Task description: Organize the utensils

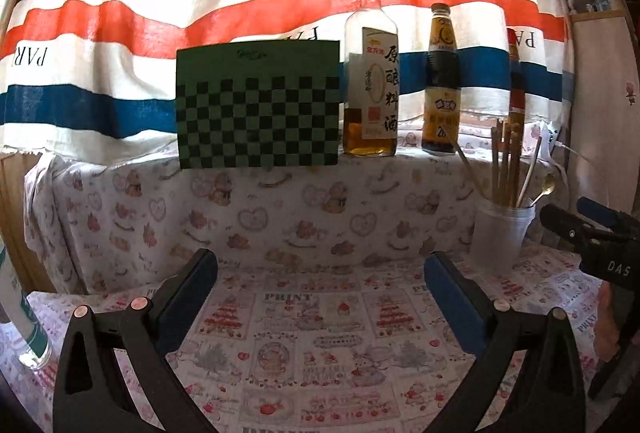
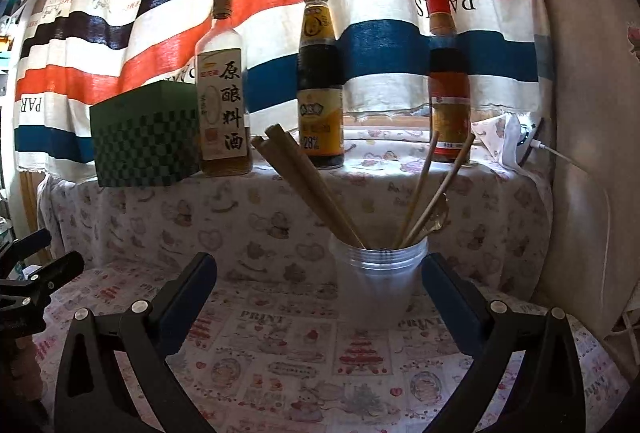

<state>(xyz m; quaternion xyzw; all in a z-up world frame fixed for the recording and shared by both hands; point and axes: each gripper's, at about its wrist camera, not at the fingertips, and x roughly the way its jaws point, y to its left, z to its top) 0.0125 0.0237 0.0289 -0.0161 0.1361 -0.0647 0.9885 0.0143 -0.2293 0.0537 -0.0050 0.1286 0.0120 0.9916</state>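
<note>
The right gripper [image 2: 318,297] stands with its jaws spread wide and nothing between them. The cup [image 2: 378,281] sits just beyond the right finger, at 1 o'clock from the gripper's centre, on the printed cloth [image 2: 280,373]. Chopsticks [image 2: 304,181] lean out of the cup toward 11 o'clock; two more sticks and a spoon [image 2: 438,211] lean toward 1 o'clock.

The left gripper [image 1: 320,293] is likewise wide and empty, over bare cloth. From its view the cup lies at 2 o'clock, well apart, with the right gripper beside it at 3 o'clock.

Handling, as a judgement: the cup looks like thin translucent plastic, possibly several nested, so it is light, easily tipped and likely to flex under a squeeze. The chopsticks are stiff, thin and light, and may roll or pivot in the pads. The spoon appears to be metal and slick. A hold is best taken on the upper shaft, clear of the rim, with a lift along the lean; the free gripper could steady the cup wall.

On the ledge behind stand three bottles [image 2: 320,81] and a checkered box [image 2: 144,137], at 12 o'clock.
</note>
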